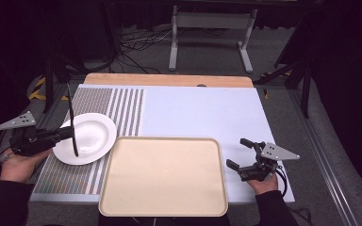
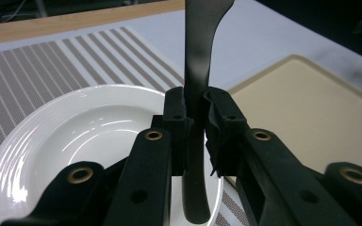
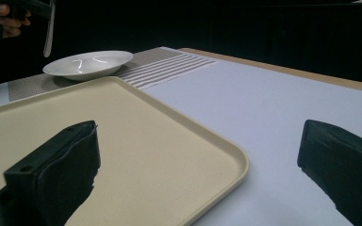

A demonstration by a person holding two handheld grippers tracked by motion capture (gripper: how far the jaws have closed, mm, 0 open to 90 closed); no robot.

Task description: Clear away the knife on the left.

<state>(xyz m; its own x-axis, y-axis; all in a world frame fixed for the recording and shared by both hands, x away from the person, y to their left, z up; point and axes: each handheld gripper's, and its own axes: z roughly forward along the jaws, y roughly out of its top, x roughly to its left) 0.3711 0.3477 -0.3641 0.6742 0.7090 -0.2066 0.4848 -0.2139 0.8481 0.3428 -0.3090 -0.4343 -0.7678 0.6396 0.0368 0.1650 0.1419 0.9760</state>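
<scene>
A slim black utensil (image 1: 71, 117) is held upright over the left part of a white plate (image 1: 92, 136), with my left gripper (image 1: 69, 133) shut on its handle. In the left gripper view the jaws clamp the utensil (image 2: 199, 70) mid-shaft above the plate (image 2: 75, 127); its working end is out of sight. My right gripper (image 1: 236, 152) stands open with nothing between its jaws, just right of a bare beige tray (image 1: 162, 176). The right gripper view looks across the tray (image 3: 122, 122) to the plate (image 3: 87, 63) and the hanging utensil (image 3: 48, 33).
The plate rests on a grey-and-white striped placemat (image 1: 118, 103) at the table's left. A pale blue mat (image 1: 202, 113) covers the rest, with a wooden edge (image 1: 169, 80) at the back. Cables and a desk frame lie on the floor beyond.
</scene>
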